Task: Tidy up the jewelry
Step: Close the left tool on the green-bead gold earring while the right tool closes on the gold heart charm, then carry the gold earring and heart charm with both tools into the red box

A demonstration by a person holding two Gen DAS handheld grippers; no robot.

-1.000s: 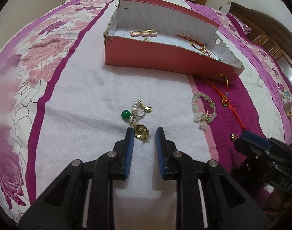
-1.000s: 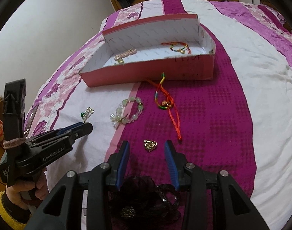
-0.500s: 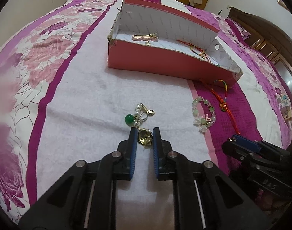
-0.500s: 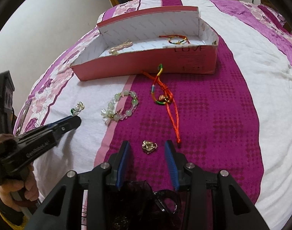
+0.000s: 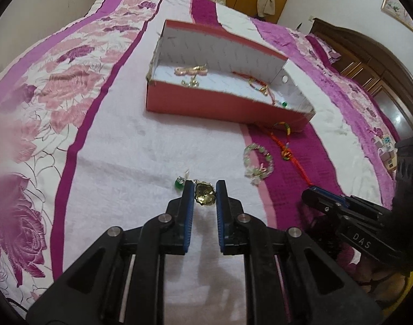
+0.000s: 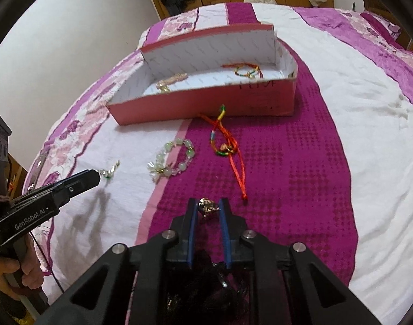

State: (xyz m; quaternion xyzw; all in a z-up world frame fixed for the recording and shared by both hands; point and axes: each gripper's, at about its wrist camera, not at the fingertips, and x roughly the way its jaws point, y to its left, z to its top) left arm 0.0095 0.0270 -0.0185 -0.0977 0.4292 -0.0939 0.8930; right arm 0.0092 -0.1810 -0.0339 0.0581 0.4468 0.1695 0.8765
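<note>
Currently: left hand-held gripper (image 5: 203, 189) clamped on gold brooch (image 5: 204, 197), lifted off bed (image 5: 125, 149); right hand-held gripper (image 6: 208, 206), jaws just closing, pinched small gold charm (image 6: 207, 205). Red box (image 6: 206, 108) toward bed's far edge.

matt cardboard box (image 5: 195, 103), textured cloth bedspread (image 5: 125, 146), shiny gold metal pendant (image 5: 205, 195), glossy bead bracelet (image 6: 174, 159)

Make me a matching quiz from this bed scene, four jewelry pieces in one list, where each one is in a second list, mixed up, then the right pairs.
Things:
1. pale green beaded bracelet
2. gold leaf-shaped pendant earring
3. small gold heart charm
4. pink-gold bow hair clip

Places:
A. between the right tongs
B. inside the red cardboard box
C. loose on the bedspread
D. between the left tongs

Pairs: 1-C, 2-D, 3-A, 4-B
</note>
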